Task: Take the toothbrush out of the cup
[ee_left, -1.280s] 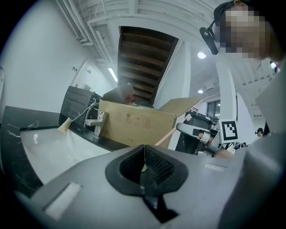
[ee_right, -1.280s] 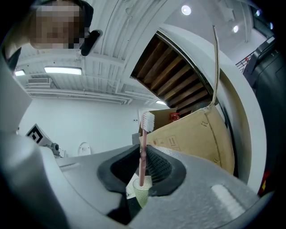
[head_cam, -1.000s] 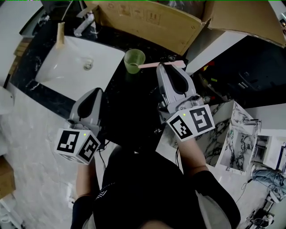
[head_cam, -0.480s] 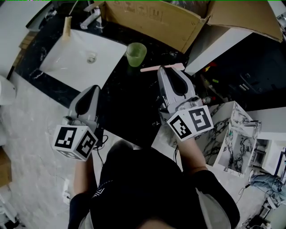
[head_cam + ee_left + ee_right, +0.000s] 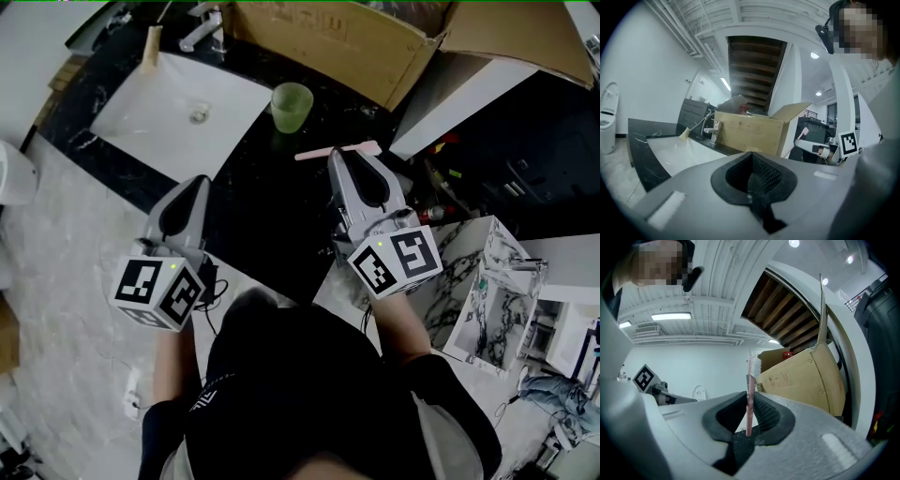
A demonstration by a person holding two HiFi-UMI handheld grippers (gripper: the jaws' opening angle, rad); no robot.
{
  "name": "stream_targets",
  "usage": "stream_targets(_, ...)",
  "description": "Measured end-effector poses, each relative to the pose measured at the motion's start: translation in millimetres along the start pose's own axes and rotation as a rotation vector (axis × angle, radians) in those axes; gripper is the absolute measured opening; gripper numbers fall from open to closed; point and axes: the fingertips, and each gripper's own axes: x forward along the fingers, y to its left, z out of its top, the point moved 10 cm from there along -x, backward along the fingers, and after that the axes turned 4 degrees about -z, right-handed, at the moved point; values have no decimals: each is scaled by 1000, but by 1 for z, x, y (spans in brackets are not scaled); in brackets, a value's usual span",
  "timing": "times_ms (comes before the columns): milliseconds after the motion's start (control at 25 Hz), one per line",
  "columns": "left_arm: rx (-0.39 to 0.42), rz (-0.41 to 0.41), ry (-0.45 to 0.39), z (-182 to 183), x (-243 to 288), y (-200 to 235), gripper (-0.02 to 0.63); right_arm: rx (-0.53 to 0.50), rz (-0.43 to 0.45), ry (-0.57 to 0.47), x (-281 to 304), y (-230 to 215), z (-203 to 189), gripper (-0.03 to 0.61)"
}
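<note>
A pale green cup (image 5: 292, 106) stands upright on the black counter (image 5: 267, 220), beside the sink. The pink toothbrush (image 5: 337, 151) is out of the cup. It lies crosswise in the tips of my right gripper (image 5: 348, 157), a short way in front of the cup. In the right gripper view the jaws of that gripper (image 5: 749, 397) pinch the toothbrush (image 5: 750, 399) by its handle, with the bristles up. My left gripper (image 5: 196, 182) hovers over the counter's near edge to the left. Its jaws (image 5: 751, 154) are shut with nothing between them.
A white sink (image 5: 169, 117) with a faucet (image 5: 202, 28) lies at the back left. An open cardboard box (image 5: 328, 47) stands behind the cup. A white slab (image 5: 459, 103) and a marble-patterned box (image 5: 497, 291) are at the right. A cable hangs by the left gripper.
My right gripper has carried the toothbrush back from the cup's rim, toward me and a little lower. The left gripper has shifted slightly and stays shut.
</note>
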Motion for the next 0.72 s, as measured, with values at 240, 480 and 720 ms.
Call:
stream_targets(240,-9,14,1,-6,-4,-1,16,10,9,29,-5,2,-8,46)
stream_targets(480,-14,21,-5,-13,-7,0,16,15,18,42,-9,4,-14,46)
stream_targets(720,-12,30,-7,-14,-11,0,16,23,20,47,-10,5,-15,46)
